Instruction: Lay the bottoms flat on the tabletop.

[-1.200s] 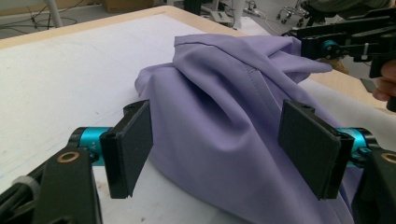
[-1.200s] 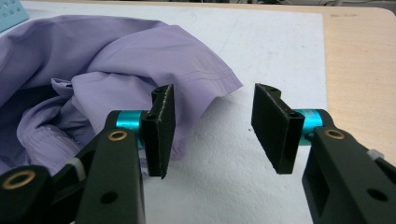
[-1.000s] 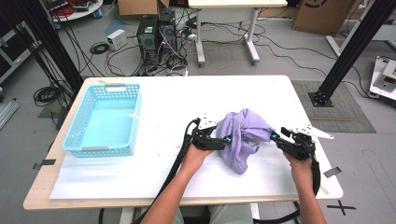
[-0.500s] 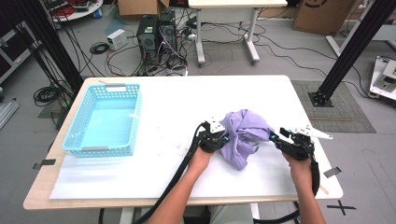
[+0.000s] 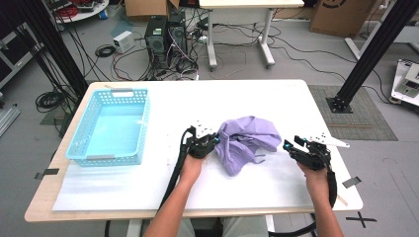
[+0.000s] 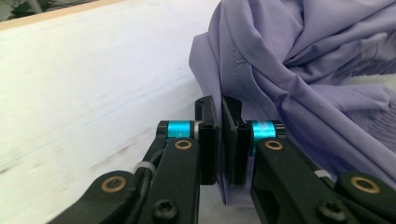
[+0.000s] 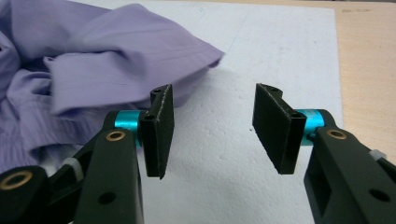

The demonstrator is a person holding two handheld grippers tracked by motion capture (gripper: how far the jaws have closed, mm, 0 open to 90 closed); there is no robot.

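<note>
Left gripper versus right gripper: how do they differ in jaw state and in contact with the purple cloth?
The left gripper has just closed: its jaws stand nearly together, pinching an edge of the purple cloth. The right gripper has its jaws wide apart with bare table between them, and the cloth lies just beside one jaw. Both are hand-held, with black jaws and blue fittings, one on each side of the cloth.

**Three cams, one purple cloth**

High cam sits above the person's side, looks fwd and down on the whole white table [image 5: 296, 98]. Left gripper cam rides low, v. close to the purple cloth [image 6: 303, 70]. Right gripper cam, likewise low, sees the cloth's edge. All 3 share cloth and tabletop.
</note>
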